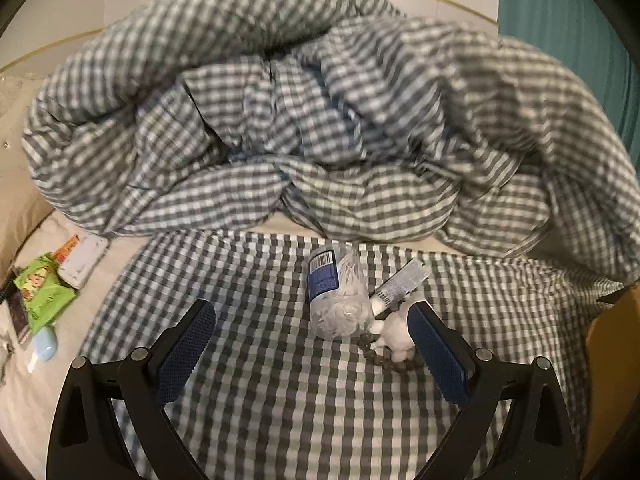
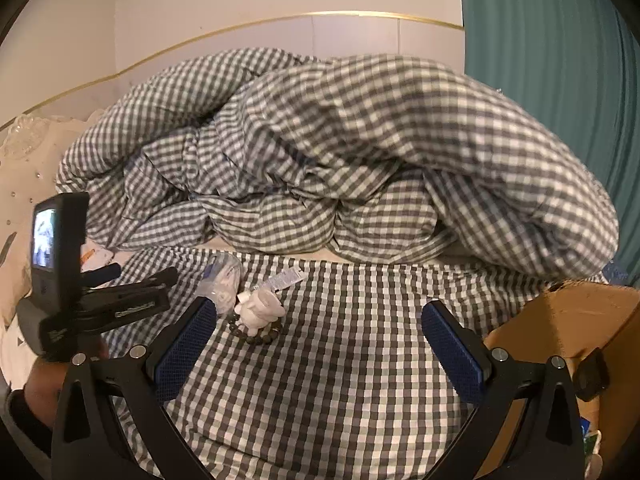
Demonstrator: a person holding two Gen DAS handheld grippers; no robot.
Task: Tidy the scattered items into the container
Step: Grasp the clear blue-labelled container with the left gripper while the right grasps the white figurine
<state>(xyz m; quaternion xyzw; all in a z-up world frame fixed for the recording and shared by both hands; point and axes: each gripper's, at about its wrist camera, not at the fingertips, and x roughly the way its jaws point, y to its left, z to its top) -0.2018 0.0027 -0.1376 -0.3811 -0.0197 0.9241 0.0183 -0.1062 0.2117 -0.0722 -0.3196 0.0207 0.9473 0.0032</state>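
Observation:
On the checked sheet lie a clear bag of cotton swabs with a blue label [image 1: 338, 294], a small white tube [image 1: 400, 284], a white figurine [image 1: 394, 334] and a dark bead bracelet [image 1: 384, 354], clustered together. My left gripper [image 1: 312, 320] is open and empty, its right finger close beside the figurine. My right gripper [image 2: 316, 320] is open and empty; the figurine [image 2: 260, 307], bracelet [image 2: 256, 330], bag [image 2: 222, 280] and tube [image 2: 286, 279] lie just beyond its left finger. The cardboard box [image 2: 568, 320] stands at the right.
A crumpled checked duvet [image 1: 312, 120] is heaped behind the items. At the left on the cream sheet lie a green packet [image 1: 44, 292], a white and orange packet [image 1: 82, 260] and a pale blue item [image 1: 45, 344]. A teal curtain [image 2: 552, 60] hangs at the right.

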